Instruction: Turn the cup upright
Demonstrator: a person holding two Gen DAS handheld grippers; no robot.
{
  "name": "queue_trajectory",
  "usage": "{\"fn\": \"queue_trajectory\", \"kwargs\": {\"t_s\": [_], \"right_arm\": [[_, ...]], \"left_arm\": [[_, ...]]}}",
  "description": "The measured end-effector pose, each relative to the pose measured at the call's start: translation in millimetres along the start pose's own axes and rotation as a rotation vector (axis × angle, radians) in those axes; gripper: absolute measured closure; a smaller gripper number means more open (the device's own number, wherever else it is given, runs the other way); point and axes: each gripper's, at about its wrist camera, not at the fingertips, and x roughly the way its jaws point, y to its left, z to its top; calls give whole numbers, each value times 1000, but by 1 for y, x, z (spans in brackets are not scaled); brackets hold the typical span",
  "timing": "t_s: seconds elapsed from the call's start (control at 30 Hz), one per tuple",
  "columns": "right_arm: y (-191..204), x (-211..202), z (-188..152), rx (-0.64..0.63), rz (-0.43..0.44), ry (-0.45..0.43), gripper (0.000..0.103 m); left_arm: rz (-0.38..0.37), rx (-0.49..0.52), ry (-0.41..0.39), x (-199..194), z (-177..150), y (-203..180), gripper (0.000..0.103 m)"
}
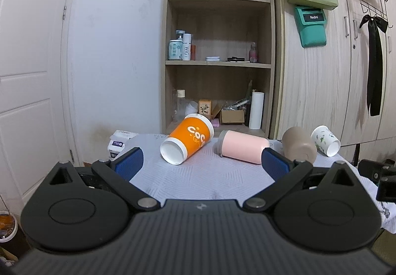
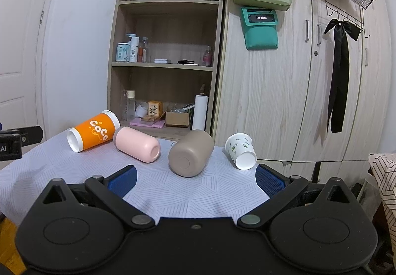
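Several cups lie on their sides on a table covered with a pale patterned cloth (image 1: 198, 181). From left to right: an orange "CoCo" paper cup (image 1: 188, 142) (image 2: 92, 131), a pink cup (image 1: 243, 147) (image 2: 137, 147), a brown cup (image 1: 298, 143) (image 2: 190, 153), and a white leaf-print paper cup (image 1: 325, 140) (image 2: 241, 151). My left gripper (image 1: 201, 163) is open and empty, short of the orange and pink cups. My right gripper (image 2: 195, 179) is open and empty, just short of the brown cup.
A wooden shelf unit (image 2: 165, 64) with bottles, boxes and a paper roll stands behind the table. Wooden cabinets (image 2: 297, 101) are to its right, a white door (image 1: 29, 77) to the left. A tissue pack (image 1: 118, 142) lies at the table's far left corner.
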Motion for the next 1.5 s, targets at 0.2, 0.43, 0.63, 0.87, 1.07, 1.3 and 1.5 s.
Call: {"fn": "queue_trajectory", "kwargs": {"t_s": [0.2,0.43,0.63,0.87,1.07,1.3,1.5], "right_arm": [[-1,-1,0,2,0,-1,0],[-1,-1,0,2,1,0,0],[-2,-1,0,-3,-6,1,0],[-5,0,4,63,55,-26,0],[-9,31,10,51,151,-3,0],[-27,109,27,100,257,148,0],[-36,172,34,202,306,287,0]], "left_arm": [[3,10,-4,-1,-1,1,0],[1,21,9,1,1,-2,0],[-3,28,20,0,2,0,0],[-46,10,60,20,7,-2,0],[-81,29,94,52,14,-12,0],[-104,-35,140,90,18,-10,0],[-101,-75,152,119,21,-9,0]]}}
